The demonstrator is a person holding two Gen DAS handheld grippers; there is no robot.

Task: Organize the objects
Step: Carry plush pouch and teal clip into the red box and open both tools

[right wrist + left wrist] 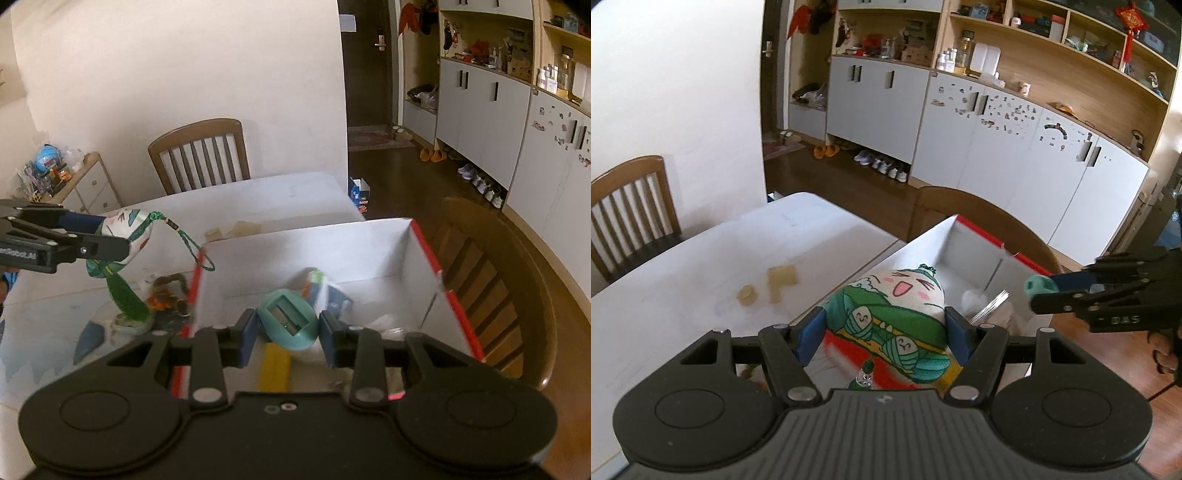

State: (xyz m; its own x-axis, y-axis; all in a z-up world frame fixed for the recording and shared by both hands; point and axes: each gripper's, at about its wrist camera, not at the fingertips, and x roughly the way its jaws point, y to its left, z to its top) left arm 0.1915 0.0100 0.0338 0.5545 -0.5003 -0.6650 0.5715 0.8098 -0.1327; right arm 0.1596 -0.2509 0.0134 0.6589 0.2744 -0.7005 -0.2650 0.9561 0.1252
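Left gripper (884,332) fingers clamp plush sachet (897,317); right gripper (284,326) pinches teal sharpener (288,319), both apparently bound for the box (314,240).

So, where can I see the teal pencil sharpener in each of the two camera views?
Left wrist view: the teal pencil sharpener is at the right side, held in the right gripper, beside the box.
Right wrist view: the sharpener is low in the centre, between the pads of that camera's own gripper, over the box.
Shared landmark: the white box with the red edge.
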